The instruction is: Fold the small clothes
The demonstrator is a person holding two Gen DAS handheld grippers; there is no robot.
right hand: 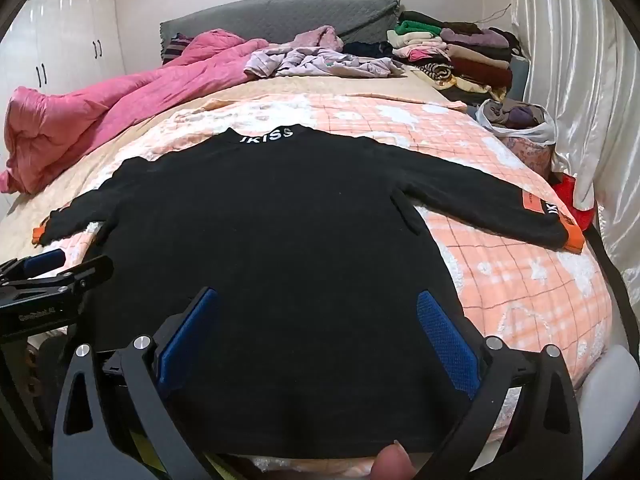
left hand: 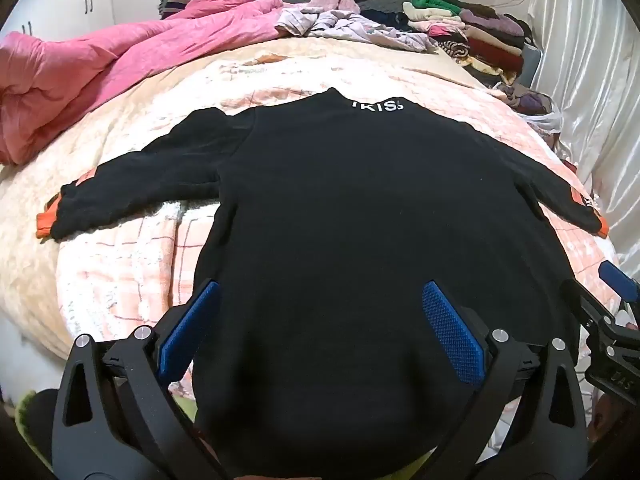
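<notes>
A small black long-sleeved sweater (left hand: 340, 208) with orange cuffs and white "IKISS" lettering at the collar lies spread flat, back up, on the bed, both sleeves stretched out sideways. It also shows in the right wrist view (right hand: 272, 232). My left gripper (left hand: 320, 312) is open above the sweater's lower left part, blue pads wide apart, holding nothing. My right gripper (right hand: 318, 320) is open above the lower right part near the hem, also empty. Each gripper appears at the edge of the other's view.
The bed has a peach checked blanket (right hand: 520, 280). A pink quilt (left hand: 100, 68) is bunched at the far left. Loose lilac clothes (left hand: 352, 24) and a stack of folded clothes (left hand: 472, 28) lie at the head. A white curtain (right hand: 580, 80) hangs along the right.
</notes>
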